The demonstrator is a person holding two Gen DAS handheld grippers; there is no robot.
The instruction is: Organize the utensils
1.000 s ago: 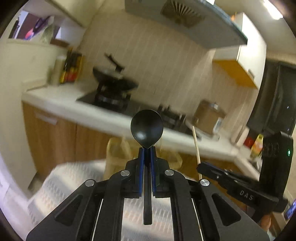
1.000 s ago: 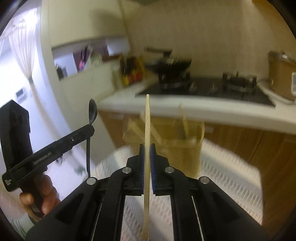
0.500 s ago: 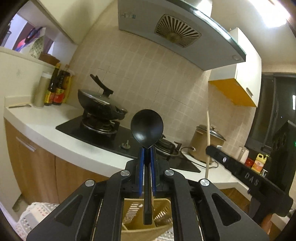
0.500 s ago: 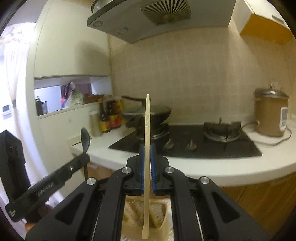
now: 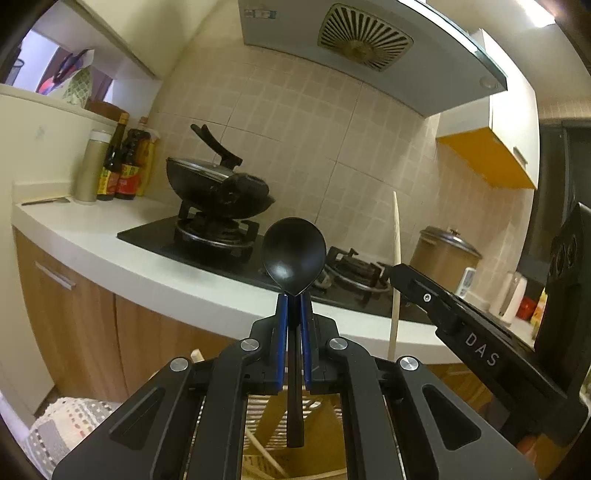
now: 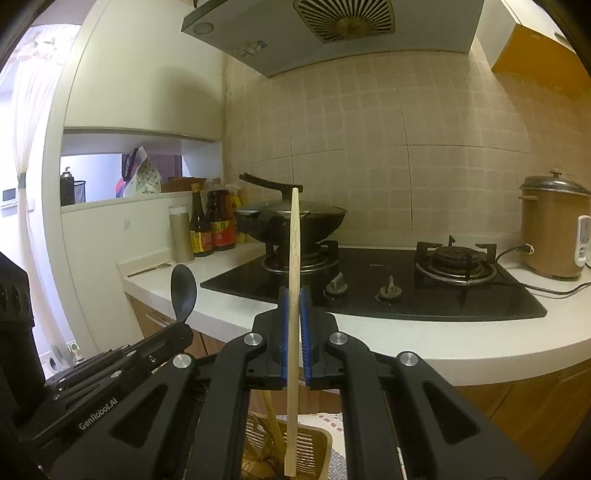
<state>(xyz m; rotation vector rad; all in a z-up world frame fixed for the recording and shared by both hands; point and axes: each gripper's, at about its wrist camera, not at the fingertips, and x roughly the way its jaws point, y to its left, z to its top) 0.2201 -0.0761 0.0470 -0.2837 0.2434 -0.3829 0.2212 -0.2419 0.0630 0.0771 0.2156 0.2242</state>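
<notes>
My left gripper (image 5: 294,301) is shut on a black spoon (image 5: 294,254), held upright with its bowl up and its handle hanging down over a tan slotted utensil basket (image 5: 325,421). My right gripper (image 6: 294,295) is shut on a wooden chopstick (image 6: 293,240), held upright, its lower end over the same basket (image 6: 306,450). The basket holds other wooden utensils (image 6: 271,417). The right gripper (image 5: 397,271) with its chopstick (image 5: 395,229) shows at right in the left wrist view. The left gripper (image 6: 184,328) with the spoon (image 6: 183,290) shows at left in the right wrist view.
A white counter (image 6: 424,343) carries a black gas hob (image 6: 369,288) with a wok (image 6: 291,219), sauce bottles (image 6: 212,229) and a brown rice cooker (image 6: 552,229). A range hood (image 6: 332,26) hangs above. A patterned cloth (image 5: 62,424) lies below the basket.
Both grippers have risen and tilted up over the basket. The views now look across the counter at the hob and wall, with the basket under the fingers.
</notes>
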